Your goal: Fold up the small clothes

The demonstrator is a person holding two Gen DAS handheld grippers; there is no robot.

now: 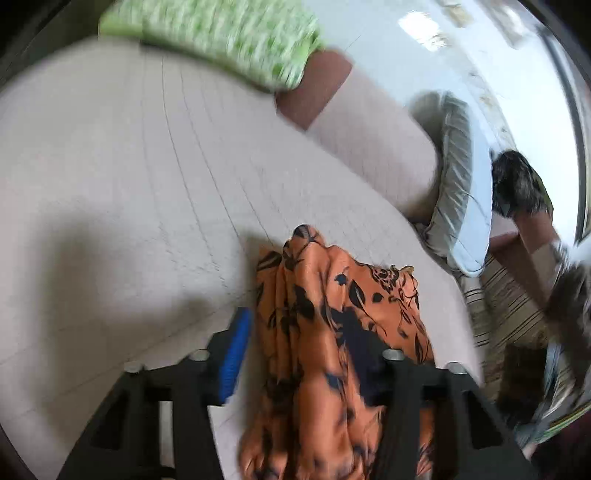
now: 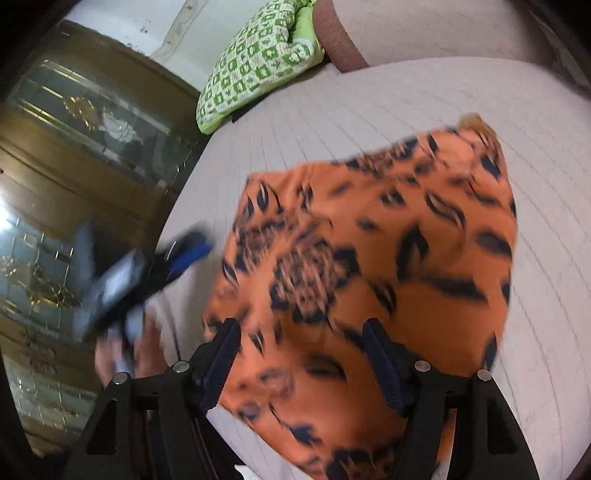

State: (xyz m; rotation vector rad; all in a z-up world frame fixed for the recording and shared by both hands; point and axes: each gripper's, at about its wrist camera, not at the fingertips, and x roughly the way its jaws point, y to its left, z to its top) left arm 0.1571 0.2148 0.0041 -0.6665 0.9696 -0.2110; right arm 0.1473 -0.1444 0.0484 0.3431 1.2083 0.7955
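An orange garment with a black floral print (image 1: 332, 332) lies bunched on the pale quilted bed (image 1: 129, 184). In the left wrist view it drapes between my left gripper's (image 1: 306, 354) open jaws and hides the right finger; the blue pad (image 1: 234, 354) of the left finger is bare. In the right wrist view the garment (image 2: 369, 258) spreads over the bed (image 2: 369, 92) under my right gripper (image 2: 299, 354), whose jaws stand wide apart over the cloth. The left gripper also shows in the right wrist view (image 2: 184, 251), blurred at the left.
A green patterned pillow (image 2: 255, 59) and a brown bolster (image 2: 336, 33) lie at the head of the bed. A dark wooden cabinet with glass doors (image 2: 74, 166) stands left of the bed. A grey cushion (image 1: 458, 177) and striped fabric (image 1: 506, 306) lie beyond the bed edge.
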